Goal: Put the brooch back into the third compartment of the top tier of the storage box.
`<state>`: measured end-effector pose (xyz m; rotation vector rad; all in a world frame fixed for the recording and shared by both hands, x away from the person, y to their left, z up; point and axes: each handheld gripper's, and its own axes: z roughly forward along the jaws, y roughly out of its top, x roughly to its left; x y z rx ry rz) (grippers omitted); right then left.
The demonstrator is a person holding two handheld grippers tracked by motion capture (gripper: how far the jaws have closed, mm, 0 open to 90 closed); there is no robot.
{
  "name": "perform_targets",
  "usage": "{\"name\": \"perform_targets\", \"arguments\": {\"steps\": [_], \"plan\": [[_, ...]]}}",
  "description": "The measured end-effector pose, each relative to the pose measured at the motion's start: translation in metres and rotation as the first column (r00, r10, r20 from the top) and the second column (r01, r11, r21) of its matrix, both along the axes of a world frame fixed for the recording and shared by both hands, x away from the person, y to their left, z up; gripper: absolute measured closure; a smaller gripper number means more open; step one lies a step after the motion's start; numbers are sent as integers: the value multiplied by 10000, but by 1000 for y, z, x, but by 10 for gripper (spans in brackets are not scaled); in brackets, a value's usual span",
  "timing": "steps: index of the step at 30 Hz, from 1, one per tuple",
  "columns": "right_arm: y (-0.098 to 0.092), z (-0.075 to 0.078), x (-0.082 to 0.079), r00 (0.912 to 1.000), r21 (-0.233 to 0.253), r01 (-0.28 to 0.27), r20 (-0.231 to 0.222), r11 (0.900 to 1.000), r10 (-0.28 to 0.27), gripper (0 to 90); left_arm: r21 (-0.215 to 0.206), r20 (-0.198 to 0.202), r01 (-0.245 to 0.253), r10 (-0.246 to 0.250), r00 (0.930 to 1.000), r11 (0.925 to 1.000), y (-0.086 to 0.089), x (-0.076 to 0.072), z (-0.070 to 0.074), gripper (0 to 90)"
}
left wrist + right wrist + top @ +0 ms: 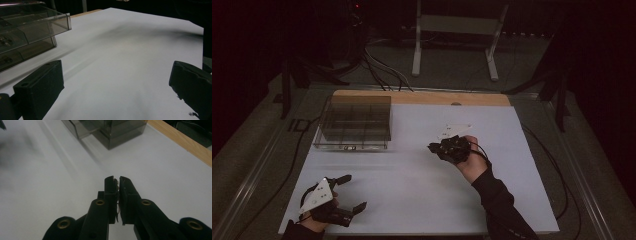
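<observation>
High view: one clear compartment box at the worktop far-left corner; left gripper near the front-left corner, right gripper mid-worktop, open surface between.

Left gripper view: jaws spread wide.

Right gripper view: jaws nearly pressed together; whether they pinch anything is unclear.

- My left gripper sits at the table's near left corner.
- My right gripper is mid-table, well apart.
- The compartment box stands far left, perhaps touching the back strip.
</observation>
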<state>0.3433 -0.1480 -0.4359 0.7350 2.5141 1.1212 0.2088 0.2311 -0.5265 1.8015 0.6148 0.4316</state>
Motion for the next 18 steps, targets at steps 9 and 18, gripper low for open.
{"name": "perform_targets", "arguments": {"steps": [9,18], "plan": [[11,7,6,9999,23,-136,27,9999,136,857,-38,10,-16,16,10000,10000,0,0,0,6],[22,13,12,9995,39,-314,72,9995,314,857,-37,6,11,-11,10000,10000,0,0,0,6]]}}
